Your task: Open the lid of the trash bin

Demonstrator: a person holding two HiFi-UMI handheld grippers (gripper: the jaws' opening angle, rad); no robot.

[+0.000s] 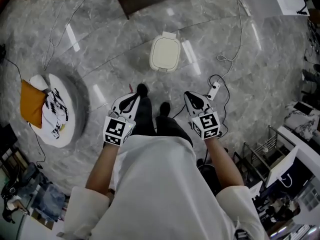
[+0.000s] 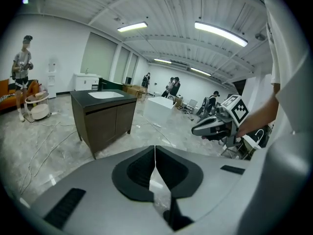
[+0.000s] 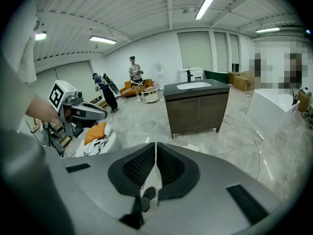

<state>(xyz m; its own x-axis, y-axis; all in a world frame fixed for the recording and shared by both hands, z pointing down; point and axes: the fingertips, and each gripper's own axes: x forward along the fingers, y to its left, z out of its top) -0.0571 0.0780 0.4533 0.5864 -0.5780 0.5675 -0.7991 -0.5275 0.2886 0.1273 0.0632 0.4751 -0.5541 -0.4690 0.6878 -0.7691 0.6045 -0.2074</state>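
A white trash bin with its lid down stands on the grey marble floor ahead of me in the head view. My left gripper and right gripper are held close to my body, well short of the bin, both pointing toward it. Each is shut with nothing between its jaws. In the left gripper view my left gripper faces a dark cabinet across the room. The right gripper faces the same cabinet. The bin is hidden in both gripper views.
A round white cushion with an orange pillow lies on the floor at left. Cables and a power strip run across the floor near my right gripper. Shelves and clutter crowd the right side. Other people stand far off.
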